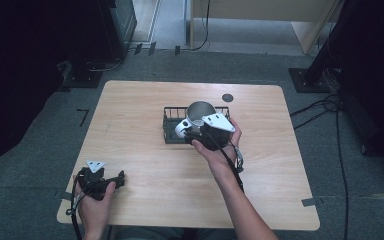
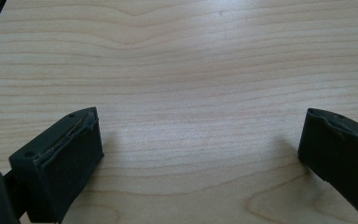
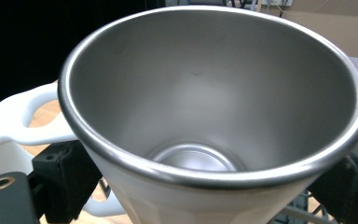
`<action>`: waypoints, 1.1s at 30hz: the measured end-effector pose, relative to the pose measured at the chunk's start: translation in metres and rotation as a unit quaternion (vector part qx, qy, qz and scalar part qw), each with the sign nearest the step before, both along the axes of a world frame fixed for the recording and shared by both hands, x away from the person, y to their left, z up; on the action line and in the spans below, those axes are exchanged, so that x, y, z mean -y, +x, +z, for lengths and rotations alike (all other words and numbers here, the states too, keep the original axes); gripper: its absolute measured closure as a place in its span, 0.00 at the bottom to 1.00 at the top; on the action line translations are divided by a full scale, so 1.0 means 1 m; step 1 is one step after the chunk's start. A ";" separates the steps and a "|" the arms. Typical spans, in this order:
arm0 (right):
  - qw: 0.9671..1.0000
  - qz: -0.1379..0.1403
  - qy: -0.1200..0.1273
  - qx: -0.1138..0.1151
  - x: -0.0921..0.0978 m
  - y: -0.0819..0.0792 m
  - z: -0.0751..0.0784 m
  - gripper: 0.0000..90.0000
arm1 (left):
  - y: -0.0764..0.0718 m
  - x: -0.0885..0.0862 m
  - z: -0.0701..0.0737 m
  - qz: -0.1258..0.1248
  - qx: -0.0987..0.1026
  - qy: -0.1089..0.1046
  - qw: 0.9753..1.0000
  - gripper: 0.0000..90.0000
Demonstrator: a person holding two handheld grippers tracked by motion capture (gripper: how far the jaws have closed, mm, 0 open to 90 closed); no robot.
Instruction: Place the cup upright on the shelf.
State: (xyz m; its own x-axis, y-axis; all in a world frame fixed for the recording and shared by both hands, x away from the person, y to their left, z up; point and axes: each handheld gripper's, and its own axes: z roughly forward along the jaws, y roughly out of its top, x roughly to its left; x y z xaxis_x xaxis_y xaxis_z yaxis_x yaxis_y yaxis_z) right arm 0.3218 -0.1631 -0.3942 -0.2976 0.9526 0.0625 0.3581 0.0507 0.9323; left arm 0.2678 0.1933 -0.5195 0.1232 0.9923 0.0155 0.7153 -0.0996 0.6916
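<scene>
Gripping one mug [image 3: 214, 116], the right gripper [image 1: 200, 131] held it just above a black wire basket [image 1: 171, 125] set near the middle of the bench [image 1: 145, 165], toward its far edge; its fingers [image 3: 65, 177] pressed on the white outer wall from either side. The mug had a brushed steel lining, a rolled metal rim, a tapering round shape and one white looped handle [image 3: 14, 116]. No writing was readable on it. The left gripper [image 1: 111, 181] rested at the near left corner of the pale wood-grain bench, its two blocky black fingers [image 2: 63, 158] spread wide apart with nothing between them. A small dark round disc [image 1: 227, 97] lay near the far edge.
</scene>
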 end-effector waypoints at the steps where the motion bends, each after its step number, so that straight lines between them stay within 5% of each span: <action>1: 1.000 -0.002 0.000 0.000 0.001 0.002 0.001 0.08 | 0.000 0.000 0.000 0.000 0.000 0.000 1.000 0.00; 22: 0.998 -0.061 -0.016 -0.015 0.014 0.057 -0.009 0.08 | 0.000 0.000 0.000 0.000 -0.001 0.000 1.000 0.00; 33: 0.996 -0.087 -0.023 -0.020 0.009 0.069 -0.023 0.08 | 0.000 0.000 0.000 0.000 -0.001 0.000 1.000 0.00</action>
